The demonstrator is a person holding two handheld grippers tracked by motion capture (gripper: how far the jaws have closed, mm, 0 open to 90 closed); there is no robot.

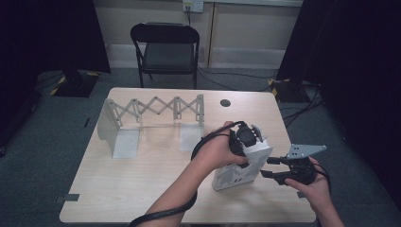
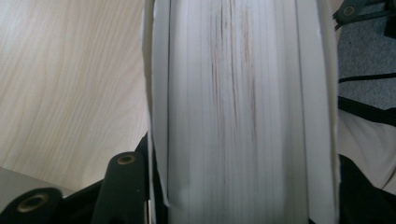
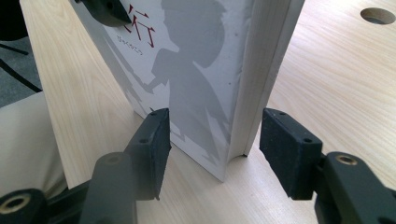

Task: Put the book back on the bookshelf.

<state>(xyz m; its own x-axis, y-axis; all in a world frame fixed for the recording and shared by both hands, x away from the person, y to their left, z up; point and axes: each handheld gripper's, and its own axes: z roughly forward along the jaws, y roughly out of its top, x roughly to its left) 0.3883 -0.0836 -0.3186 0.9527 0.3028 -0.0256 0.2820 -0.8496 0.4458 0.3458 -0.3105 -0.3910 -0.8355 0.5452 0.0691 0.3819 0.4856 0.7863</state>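
A thick white book (image 1: pixel 240 169) stands upright on the wooden table (image 1: pixel 142 189), its grey-figured cover with red characters (image 3: pixel 196 79) facing the person's side. My left gripper (image 1: pixel 246 152) comes down on its top edge, and the page block (image 2: pixel 233 112) fills the gap between the jaws. Both jaws lie against the covers, so the left gripper (image 2: pixel 243 191) is shut on the book. My right gripper (image 1: pixel 267 168) sits low at the book's right end. Its jaws straddle the near bottom corner (image 3: pixel 215 149): the left pad is close to the cover, the right pad stands clear of the page edge.
An extendable grey metal book rack (image 1: pixel 156 113) stands at the table's back left, with a folding chair (image 1: pixel 165 47) behind it. A round cable hole (image 1: pixel 225 102) lies in the tabletop behind the book. Dark curtains flank the room.
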